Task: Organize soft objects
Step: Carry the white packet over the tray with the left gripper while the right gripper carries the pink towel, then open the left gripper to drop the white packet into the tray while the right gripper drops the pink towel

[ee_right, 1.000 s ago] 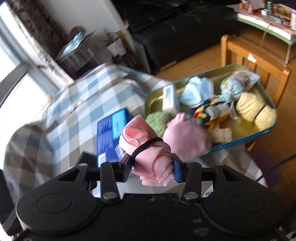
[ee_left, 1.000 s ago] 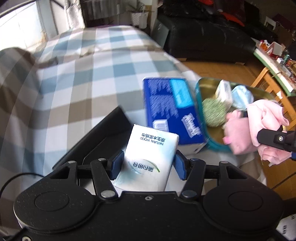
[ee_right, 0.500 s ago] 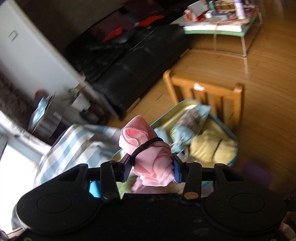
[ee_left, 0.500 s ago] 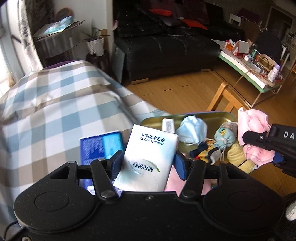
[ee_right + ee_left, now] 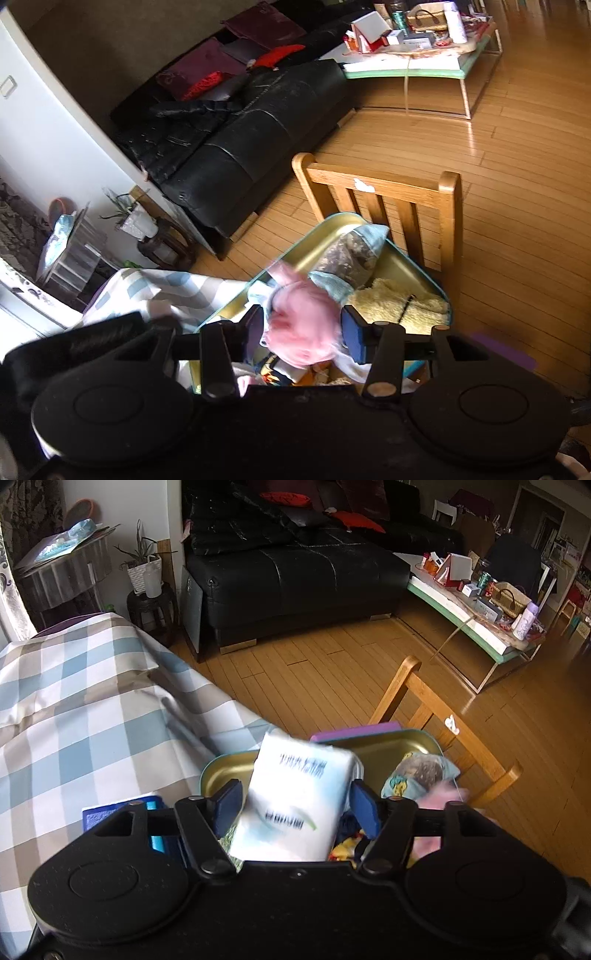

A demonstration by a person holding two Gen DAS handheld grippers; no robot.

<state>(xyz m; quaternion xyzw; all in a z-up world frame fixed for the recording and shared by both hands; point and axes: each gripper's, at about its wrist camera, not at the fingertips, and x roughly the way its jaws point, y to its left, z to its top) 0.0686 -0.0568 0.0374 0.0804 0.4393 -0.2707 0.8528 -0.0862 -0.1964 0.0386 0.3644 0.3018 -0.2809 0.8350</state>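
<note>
1. The left gripper (image 5: 295, 806) hangs over the near end of the tray (image 5: 384, 744); its jaws are opening
2. The tissue pack (image 5: 295, 805) lies between them, blurred, top tilted away; a gap shows at each pad, so neither seems to press on it
3. The right gripper (image 5: 304, 334) is over the same tray (image 5: 406, 264), its jaws opening too
4. The pink cloth (image 5: 303, 326), blurred, sits between the pads (image 5: 354, 338), just clear of the right one; contact on the left I cannot tell
5. In the tray beyond lie a yellow fluffy piece (image 5: 399, 299) and a blue-grey soft toy (image 5: 351, 254)
6. The tray rests at the edge of the checked cloth (image 5: 81, 701), with a blue pack (image 5: 110, 810) beside it and a wooden chair (image 5: 388, 199) behind
</note>
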